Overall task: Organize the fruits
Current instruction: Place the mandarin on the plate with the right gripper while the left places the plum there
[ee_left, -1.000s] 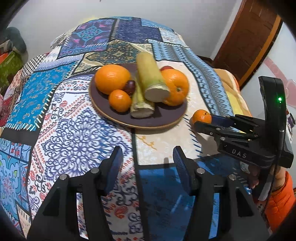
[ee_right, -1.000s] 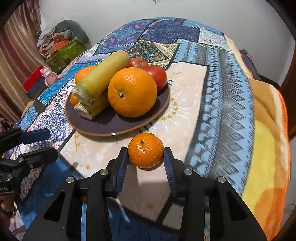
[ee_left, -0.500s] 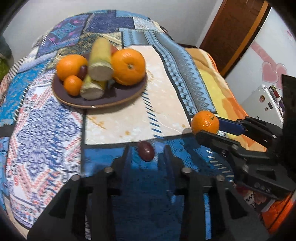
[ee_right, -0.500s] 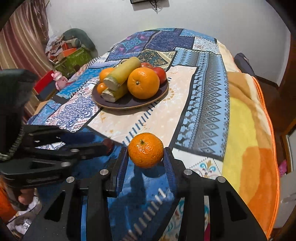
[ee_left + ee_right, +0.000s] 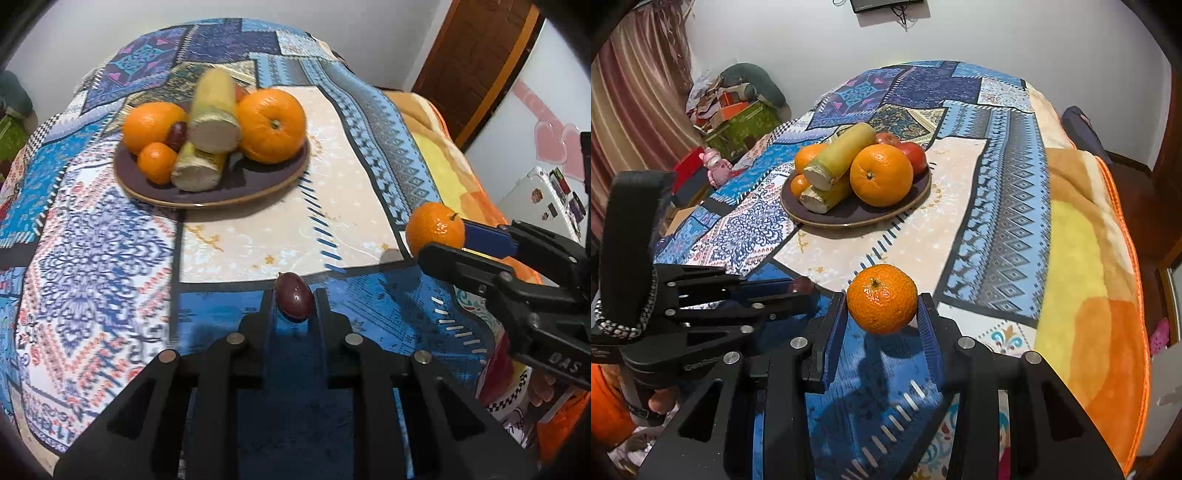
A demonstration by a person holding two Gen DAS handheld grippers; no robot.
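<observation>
My left gripper (image 5: 294,299) is shut on a small dark red grape (image 5: 293,300) and holds it above the near part of the patterned tablecloth. My right gripper (image 5: 882,301) is shut on a small mandarin (image 5: 882,298), also lifted near the table's front; it shows in the left wrist view (image 5: 435,229) too. A brown plate (image 5: 258,186) farther back holds two large oranges (image 5: 272,125), a small mandarin (image 5: 157,162), two sugarcane pieces (image 5: 216,118), a grape (image 5: 177,133) and red tomatoes (image 5: 912,155).
The round table wears a blue patchwork cloth (image 5: 92,258) with an orange-yellow blanket (image 5: 1082,266) over its right side. Boxes and clutter (image 5: 735,107) stand by a curtain at far left. A brown door (image 5: 476,55) is at the right.
Both grippers have lifted and pulled back from the plate. The left shut on the grape within the last second. The right kept the mandarin, raising it off the cloth.
</observation>
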